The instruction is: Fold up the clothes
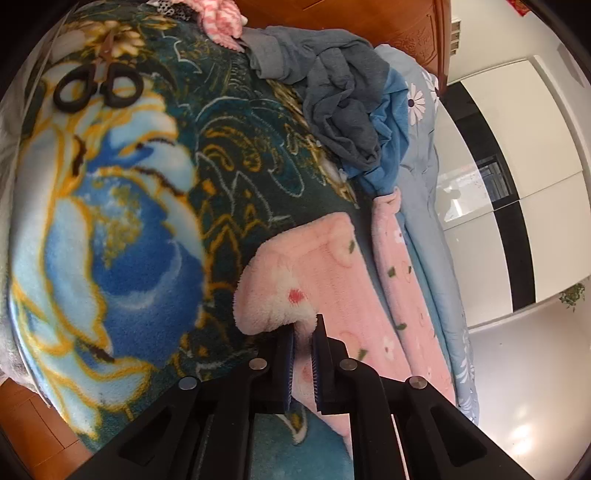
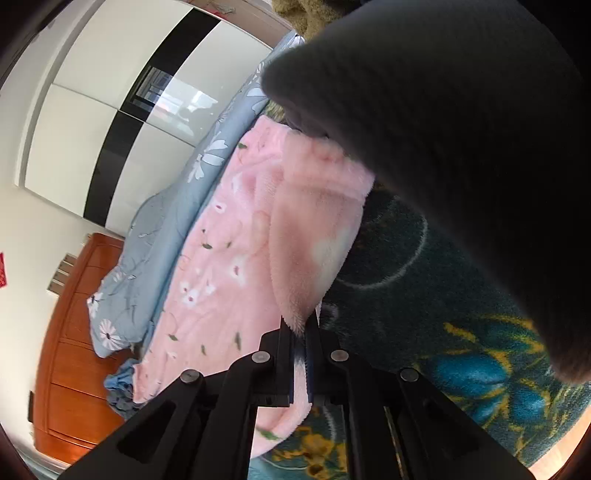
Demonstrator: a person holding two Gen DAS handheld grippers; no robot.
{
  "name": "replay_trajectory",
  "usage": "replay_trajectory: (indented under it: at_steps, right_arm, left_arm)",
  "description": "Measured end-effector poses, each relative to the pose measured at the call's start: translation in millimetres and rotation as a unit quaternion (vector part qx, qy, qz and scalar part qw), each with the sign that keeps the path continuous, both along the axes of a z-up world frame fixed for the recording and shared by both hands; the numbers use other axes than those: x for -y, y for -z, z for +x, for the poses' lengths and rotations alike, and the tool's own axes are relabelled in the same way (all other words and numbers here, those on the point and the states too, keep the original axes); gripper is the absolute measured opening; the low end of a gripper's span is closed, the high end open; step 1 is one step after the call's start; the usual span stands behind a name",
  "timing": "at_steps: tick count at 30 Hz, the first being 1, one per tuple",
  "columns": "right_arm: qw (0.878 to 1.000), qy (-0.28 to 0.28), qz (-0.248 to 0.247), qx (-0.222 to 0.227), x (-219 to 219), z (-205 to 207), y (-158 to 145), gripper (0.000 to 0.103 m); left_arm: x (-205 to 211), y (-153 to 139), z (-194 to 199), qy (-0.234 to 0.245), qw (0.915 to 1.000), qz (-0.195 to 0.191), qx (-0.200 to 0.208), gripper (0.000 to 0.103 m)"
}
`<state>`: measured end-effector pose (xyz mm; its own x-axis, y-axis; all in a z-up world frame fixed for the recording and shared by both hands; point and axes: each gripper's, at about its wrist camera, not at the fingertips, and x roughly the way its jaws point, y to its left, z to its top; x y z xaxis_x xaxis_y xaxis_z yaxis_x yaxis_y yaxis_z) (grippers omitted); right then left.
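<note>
Both grippers pinch the pink fleece garment on the bed.

The left gripper (image 1: 304, 332) has its jaws closed on a rolled-over corner of the pink floral fleece garment (image 1: 325, 266), and the right gripper (image 2: 301, 328) has its jaws closed on another folded edge of the same garment (image 2: 229, 266). The garment lies on a dark green and blue flower-print blanket (image 1: 129, 229) covering the bed, along the bed's edge nearest a pale blue daisy-print quilt (image 1: 424, 192). A crumpled grey garment (image 1: 332, 92) sits near the wooden headboard (image 1: 417, 33). Black-handled scissors (image 1: 98, 86) rest on the blanket, well apart from the pink fleece. A dark blurred shape (image 2: 461, 129) fills the upper right of the right wrist view.
</note>
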<state>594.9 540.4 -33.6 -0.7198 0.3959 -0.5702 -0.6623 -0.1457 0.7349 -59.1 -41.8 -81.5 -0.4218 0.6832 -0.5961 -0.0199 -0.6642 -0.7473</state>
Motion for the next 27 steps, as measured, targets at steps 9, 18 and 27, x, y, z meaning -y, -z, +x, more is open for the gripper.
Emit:
replay_trajectory:
  at_steps: [9,18,27]
  right_arm:
    - [0.995,-0.015,0.09,-0.035,-29,-13,-74,0.004]
    - [0.993,-0.013,0.111,-0.031,-73,-39,-98,0.004]
    - [0.994,-0.02,0.109,-0.008,-113,-88,-110,0.004]
  left_arm:
    - [-17,-62,-15,-0.009,0.999,0.024,-0.037,0.009]
    - [-59,-111,-38,-0.007,0.9959,-0.021,-0.087,0.005]
    - [-129,-122,-89,-0.005,0.9934,-0.071,-0.09,0.005]
